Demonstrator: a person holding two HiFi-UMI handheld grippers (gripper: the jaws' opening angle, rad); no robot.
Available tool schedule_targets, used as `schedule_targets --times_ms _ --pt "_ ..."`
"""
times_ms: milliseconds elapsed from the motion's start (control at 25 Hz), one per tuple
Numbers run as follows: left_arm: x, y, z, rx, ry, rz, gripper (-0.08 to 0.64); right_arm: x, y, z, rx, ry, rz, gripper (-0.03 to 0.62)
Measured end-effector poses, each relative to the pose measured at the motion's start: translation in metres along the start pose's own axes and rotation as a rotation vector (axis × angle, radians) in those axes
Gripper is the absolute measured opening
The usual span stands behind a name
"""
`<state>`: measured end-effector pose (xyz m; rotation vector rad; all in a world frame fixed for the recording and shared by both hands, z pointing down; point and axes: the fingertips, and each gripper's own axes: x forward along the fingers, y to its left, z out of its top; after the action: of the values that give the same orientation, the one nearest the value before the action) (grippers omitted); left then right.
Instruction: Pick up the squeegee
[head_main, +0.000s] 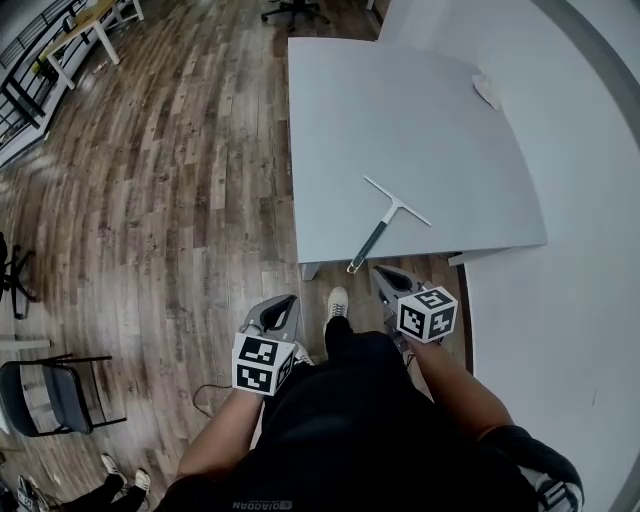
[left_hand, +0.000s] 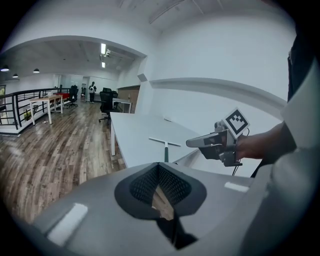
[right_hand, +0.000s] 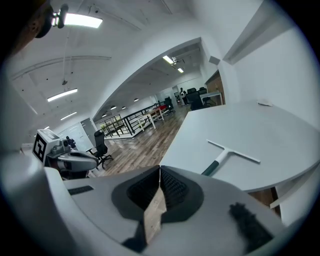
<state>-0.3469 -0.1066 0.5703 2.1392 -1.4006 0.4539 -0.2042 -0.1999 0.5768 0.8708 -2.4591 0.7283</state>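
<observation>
Floor (head_main: 150, 200) lies open beside the table (head_main: 400, 120), squeegee (head_main: 385, 222) at its edge; left gripper (head_main: 285, 300) and right gripper (head_main: 385, 273) clenched.

Seen from above, a person reaches both forearms forward from the torso, a gripper in each hand; the left gripper (head_main: 287, 300) points ahead and slants downward, its jaws closed tip to tip with nothing between them; the left marker cube (head_main: 262, 363) sits behind those jaws, over the hand; the right gripper (head_main: 381, 273) lies well apart to the right of the left one, roughly parallel, tips slightly further forward, jaws likewise pressed together and empty; the right marker cube (head_main: 427, 313) sits behind its jaws; the left forearm (head_main: 225, 440) and right forearm (head_main: 455, 385) are bare
</observation>
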Motion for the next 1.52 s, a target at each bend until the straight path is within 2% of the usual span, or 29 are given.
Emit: schedule_targets --times_ms 120,360,480,680,920,1040,1160,1400,1520 --pt "0.025 0.005 0.002 0.017 0.031 0.015 0.008 0.015 -0.027 -0.003 0.05 0.022 0.003 0.006" --pt "0.066 0.007 0.014 0.042 0.092 0.008 0.008 0.036 -0.085 -0.009 0.168 0.065 -0.046 0.013" --pt "0.086 0.01 0.029 0.043 0.093 0.007 0.008 0.048 -0.12 -0.008 0.25 0.074 -0.087 0.064" --pt "0.108 0.015 0.043 0.034 0.111 0.013 0.008 0.075 -0.169 -0.016 0.453 0.094 -0.151 0.149" --pt "0.122 0.021 0.039 0.012 0.152 0.03 0.008 0.106 -0.201 -0.027 0.601 0.134 -0.187 0.161" --pt "0.127 0.025 0.04 -0.002 0.156 0.042 0.008 0.12 -0.204 -0.032 0.609 0.173 -0.19 0.161" --pt "0.127 0.029 0.041 -0.012 0.164 0.052 0.008 0.131 -0.203 -0.032 0.557 0.205 -0.204 0.161" --pt "0.123 0.036 0.041 -0.034 0.156 0.085 0.008 0.142 -0.208 -0.025 0.503 0.213 -0.212 0.17" --pt "0.116 0.041 0.041 -0.046 0.141 0.107 0.008 0.144 -0.207 -0.025 0.516 0.227 -0.19 0.169"
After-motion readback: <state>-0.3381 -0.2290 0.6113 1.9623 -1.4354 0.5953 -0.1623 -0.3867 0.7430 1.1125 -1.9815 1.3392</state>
